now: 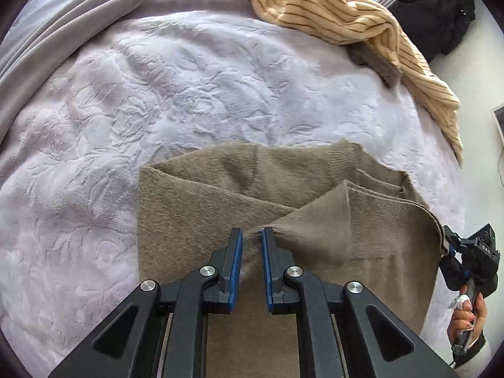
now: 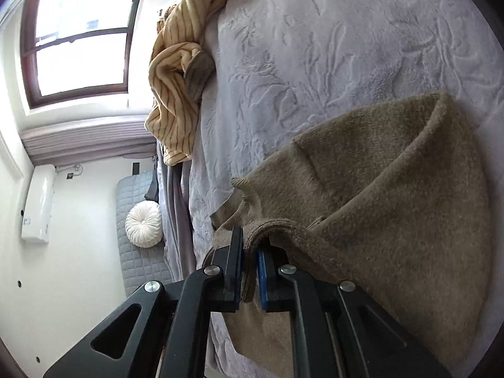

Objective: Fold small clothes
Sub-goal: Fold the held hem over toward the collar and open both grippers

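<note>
left wrist view: my left gripper pinches a raised peak of the brown sweater; jaws nearly closed on cloth. Sweater spreads on the bed blanket, under and ahead of the jaws.
right gripper: seen at the sweater's right edge, hand on its handle.
striped garment: well apart, far side of the bed.
right wrist view: right gripper clamps the ribbed hem; cloth runs between the jaws.
step tip: I'd lift both grips together, keep the edge taut, lay it over evenly, release only once flat.
risk: the thick knit may slip or bunch.
</note>
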Tool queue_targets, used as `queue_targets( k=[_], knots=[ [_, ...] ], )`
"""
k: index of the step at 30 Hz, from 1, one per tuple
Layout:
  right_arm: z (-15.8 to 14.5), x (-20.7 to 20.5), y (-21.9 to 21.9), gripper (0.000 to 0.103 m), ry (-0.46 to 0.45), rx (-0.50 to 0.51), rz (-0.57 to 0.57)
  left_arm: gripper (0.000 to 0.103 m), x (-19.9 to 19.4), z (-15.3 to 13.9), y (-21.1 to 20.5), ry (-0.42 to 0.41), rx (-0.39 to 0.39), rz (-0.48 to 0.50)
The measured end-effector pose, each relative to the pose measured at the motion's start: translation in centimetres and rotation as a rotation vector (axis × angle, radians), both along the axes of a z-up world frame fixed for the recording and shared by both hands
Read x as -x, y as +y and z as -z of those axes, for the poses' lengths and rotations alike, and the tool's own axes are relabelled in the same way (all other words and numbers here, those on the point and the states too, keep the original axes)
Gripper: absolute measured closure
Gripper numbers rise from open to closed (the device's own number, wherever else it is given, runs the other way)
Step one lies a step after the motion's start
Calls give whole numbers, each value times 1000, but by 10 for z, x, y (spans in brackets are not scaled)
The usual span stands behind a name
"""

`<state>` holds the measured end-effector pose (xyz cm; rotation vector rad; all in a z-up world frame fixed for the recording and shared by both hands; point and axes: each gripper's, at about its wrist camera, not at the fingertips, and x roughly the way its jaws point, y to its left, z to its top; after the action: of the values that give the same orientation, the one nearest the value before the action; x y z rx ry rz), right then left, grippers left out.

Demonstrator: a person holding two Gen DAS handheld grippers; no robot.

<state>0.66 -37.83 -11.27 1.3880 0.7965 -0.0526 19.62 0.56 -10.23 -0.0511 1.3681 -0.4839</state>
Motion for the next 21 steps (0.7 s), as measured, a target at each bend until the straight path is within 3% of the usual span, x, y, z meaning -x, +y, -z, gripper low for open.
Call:
queue_targets(
  k=[1, 3, 4, 5, 7, 8, 11, 12, 14, 15, 17, 21],
  knots=[
    [4, 0, -2, 90, 3, -4, 9, 90, -3, 2, 2, -15, -13, -6],
    [7, 1, -5, 85, -3, -5, 19, 60, -4, -2, 8, -63, -29, -34],
    [6, 1, -7, 81, -7, 2, 24, 30, -4, -6, 12, -88, -30, -50],
    [3, 1, -9, 78, -13, 9, 33, 24, -2, -14, 16, -131, -22, -69],
    [-9, 4, -14, 57, -36, 41, 65, 24, -1, -23, 18, -161, -16, -67],
    [-17, 7, -16, 51, -45, 61, 83, 24, 1, -27, 18, -169, -28, -63],
    [-36, 8, -18, 50, -48, 109, 68, 24, 8, -34, 5, -192, -46, -9],
    [-40, 7, -15, 51, -41, 125, 42, 24, 11, -36, 0, -193, -36, 17],
    [-45, -1, -6, 67, -33, 151, -19, 25, 19, -33, -18, -169, 18, 100],
    [-45, -7, 1, 82, -20, 175, -62, 26, 22, -30, -27, -163, 31, 128],
    [-40, -19, 12, 85, 9, 216, -121, 38, 26, -20, -44, -151, 30, 168],
    [-17, -33, 21, 85, 136, 344, -149, 38, 18, 0, -57, -204, -43, 118]
  ],
)
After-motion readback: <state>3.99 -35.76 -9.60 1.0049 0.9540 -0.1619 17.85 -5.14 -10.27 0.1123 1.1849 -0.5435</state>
